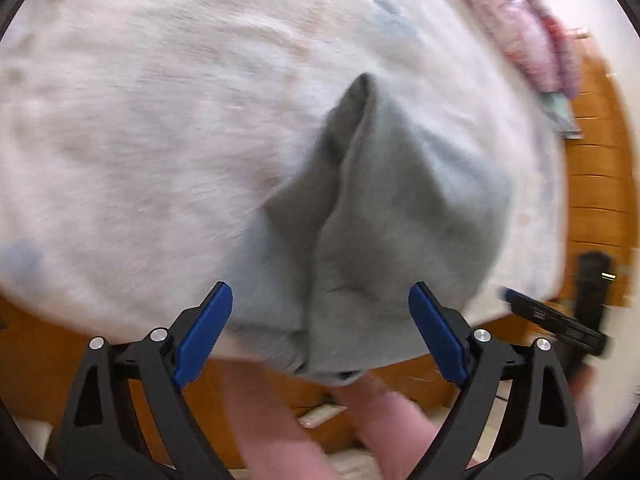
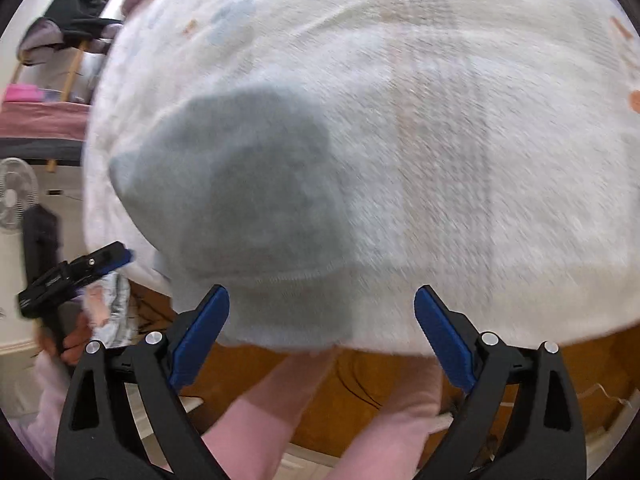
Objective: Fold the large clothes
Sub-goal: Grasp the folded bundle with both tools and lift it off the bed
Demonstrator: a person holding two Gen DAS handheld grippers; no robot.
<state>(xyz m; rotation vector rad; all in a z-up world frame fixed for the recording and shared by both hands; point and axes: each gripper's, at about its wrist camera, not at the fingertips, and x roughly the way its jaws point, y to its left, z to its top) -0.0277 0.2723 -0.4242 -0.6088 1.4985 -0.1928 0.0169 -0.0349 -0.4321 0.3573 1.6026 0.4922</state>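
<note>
A grey garment lies bunched on a white bed cover, with a fold ridge up its middle and its near edge hanging over the bed's front edge. My left gripper is open and empty just in front of that edge. In the right wrist view the garment lies as a rounded heap with a ribbed hem towards me. My right gripper is open and empty, its left finger in front of the hem. The left gripper also shows at the left of the right wrist view. Both views are blurred.
The bed cover fills most of both views, on a wooden frame. Pink bedding lies at the far right corner. The person's pink-trousered legs are below the grippers. A fan and a chair with clothes stand at the left.
</note>
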